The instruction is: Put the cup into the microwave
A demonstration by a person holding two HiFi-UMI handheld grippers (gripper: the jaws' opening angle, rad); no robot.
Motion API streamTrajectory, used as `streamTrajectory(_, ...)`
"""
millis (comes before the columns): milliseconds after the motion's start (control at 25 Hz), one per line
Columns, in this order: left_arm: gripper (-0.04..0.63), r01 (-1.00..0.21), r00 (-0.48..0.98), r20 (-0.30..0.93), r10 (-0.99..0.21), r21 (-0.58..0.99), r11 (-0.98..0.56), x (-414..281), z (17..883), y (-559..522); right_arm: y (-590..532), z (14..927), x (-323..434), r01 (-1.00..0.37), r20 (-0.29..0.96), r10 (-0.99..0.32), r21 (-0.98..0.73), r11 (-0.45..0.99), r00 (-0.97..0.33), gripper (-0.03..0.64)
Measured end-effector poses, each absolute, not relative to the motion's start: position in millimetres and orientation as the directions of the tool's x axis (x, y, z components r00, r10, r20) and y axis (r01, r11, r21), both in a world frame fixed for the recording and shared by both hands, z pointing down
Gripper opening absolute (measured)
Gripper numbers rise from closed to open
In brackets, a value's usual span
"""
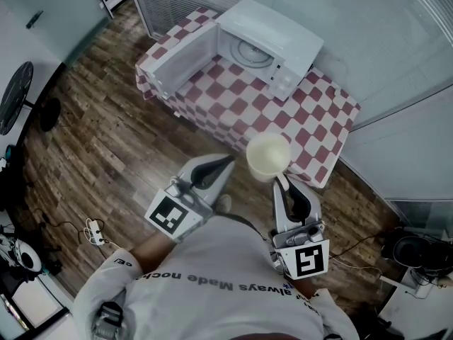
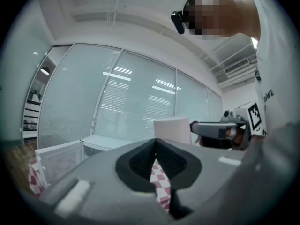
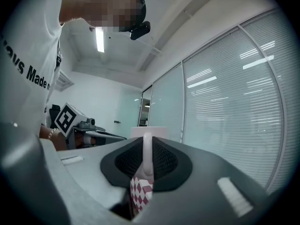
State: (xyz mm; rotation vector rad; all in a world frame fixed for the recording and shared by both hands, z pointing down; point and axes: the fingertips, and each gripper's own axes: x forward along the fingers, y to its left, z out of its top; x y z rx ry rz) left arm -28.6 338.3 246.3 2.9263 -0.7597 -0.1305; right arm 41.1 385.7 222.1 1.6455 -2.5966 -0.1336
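Observation:
A cream cup (image 1: 267, 156) hangs in the air over the near edge of the checkered table (image 1: 315, 112). My right gripper (image 1: 281, 180) is shut on its handle; the right gripper view shows the white handle (image 3: 147, 156) pinched between the dark pads, with the cup (image 3: 149, 131) just beyond. My left gripper (image 1: 228, 160) sits just left of the cup, jaws shut with nothing between them. In the left gripper view the cup (image 2: 172, 130) stands past the left gripper (image 2: 154, 156). The white microwave (image 1: 272, 44) is on the far side of the table, its door (image 1: 182, 59) swung open to the left and its turntable bare.
Red-and-white cloth covers the table, which stands in a corner of glass walls with blinds. Wood floor lies to the left. A power strip with cables (image 1: 92, 229) is on the floor at lower left. A dark fan (image 1: 14, 98) stands at the far left.

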Motion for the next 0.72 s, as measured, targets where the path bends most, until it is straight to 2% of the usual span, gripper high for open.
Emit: streamTrajectory(720,0.005,-0.431,0.899,-0.031,-0.437,0.118,-0.895,-54.9,249.8,159.5,215.1,223.5,18.9,-0.932,0.017,-0.937,0.106,0.348,-0.348,0.038)
